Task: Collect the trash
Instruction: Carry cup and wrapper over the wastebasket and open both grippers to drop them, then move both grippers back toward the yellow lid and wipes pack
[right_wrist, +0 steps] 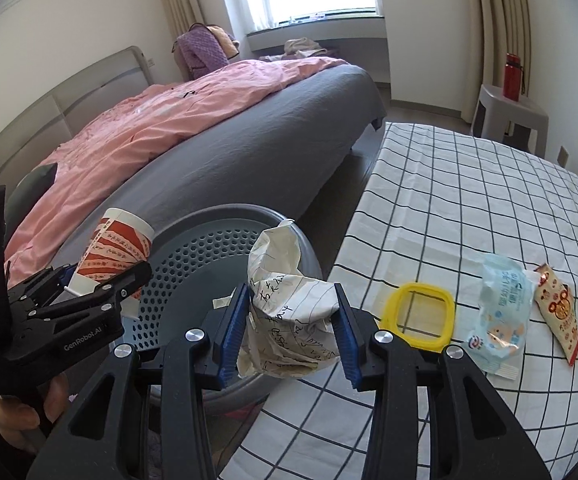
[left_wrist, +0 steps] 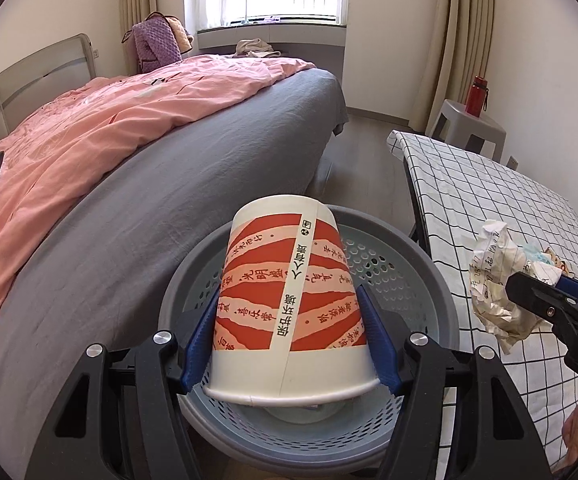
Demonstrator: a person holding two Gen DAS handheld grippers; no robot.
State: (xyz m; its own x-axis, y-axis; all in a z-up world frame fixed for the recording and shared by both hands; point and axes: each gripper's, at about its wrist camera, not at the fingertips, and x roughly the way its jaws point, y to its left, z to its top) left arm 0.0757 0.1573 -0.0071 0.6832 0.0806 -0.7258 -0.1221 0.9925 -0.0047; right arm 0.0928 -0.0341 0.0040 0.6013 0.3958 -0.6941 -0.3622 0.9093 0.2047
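My left gripper is shut on a red-and-white paper cup, which hangs tilted right over the grey perforated trash bin on the floor. The same cup and left gripper show at the left of the right wrist view. My right gripper is shut on a crumpled sheet of handwritten paper, held above the bin's rim beside the table edge. In the left wrist view that crumpled paper sits at the right, with the right gripper behind it.
A table with a checked cloth holds a yellow ring-shaped lid, a light blue wipes pack and a snack wrapper. A bed with a pink quilt runs along the left. A grey stool bears a red bottle.
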